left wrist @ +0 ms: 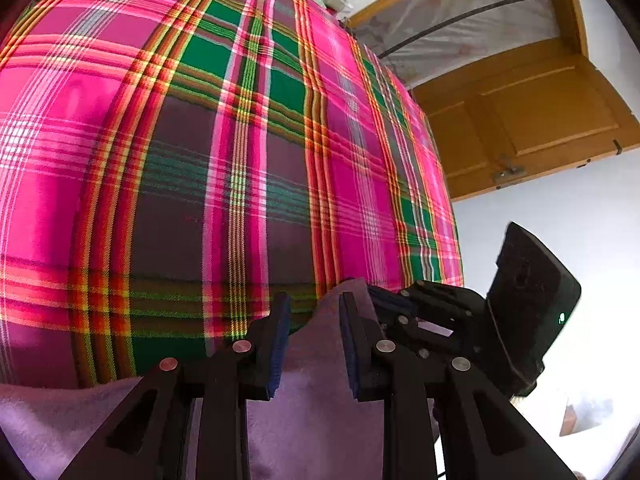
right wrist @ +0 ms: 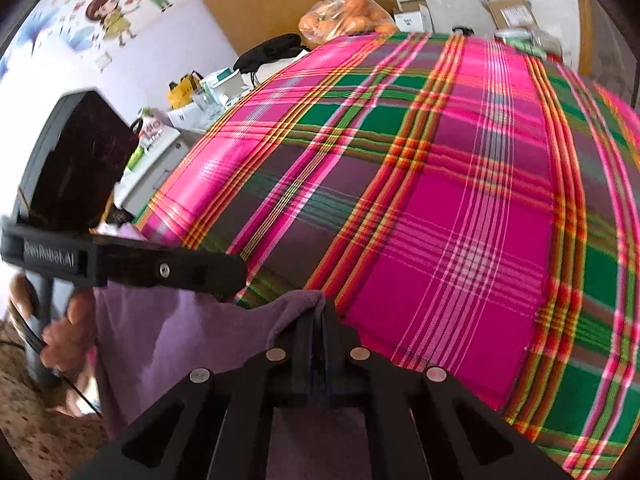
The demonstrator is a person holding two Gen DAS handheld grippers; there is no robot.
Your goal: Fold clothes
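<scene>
- Lilac garment (right wrist: 180,332): soft, light, limp fleece-like cloth, lying at the near edge of the plaid-covered surface (left wrist: 240,160), under and between both sets of fingers.
- Right gripper (right wrist: 320,316): fingers closed, pinching a raised edge of the garment.
- Left gripper (left wrist: 314,340): fingers partly apart, cloth between them; grip uncertain.
- Best held at edges or corners; likely to sag and bunch.

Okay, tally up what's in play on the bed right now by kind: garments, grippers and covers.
Purple garments: 1, the purple garment
Grippers: 2, the left gripper and the right gripper
Plaid covers: 1, the plaid blanket
Total: 4
</scene>
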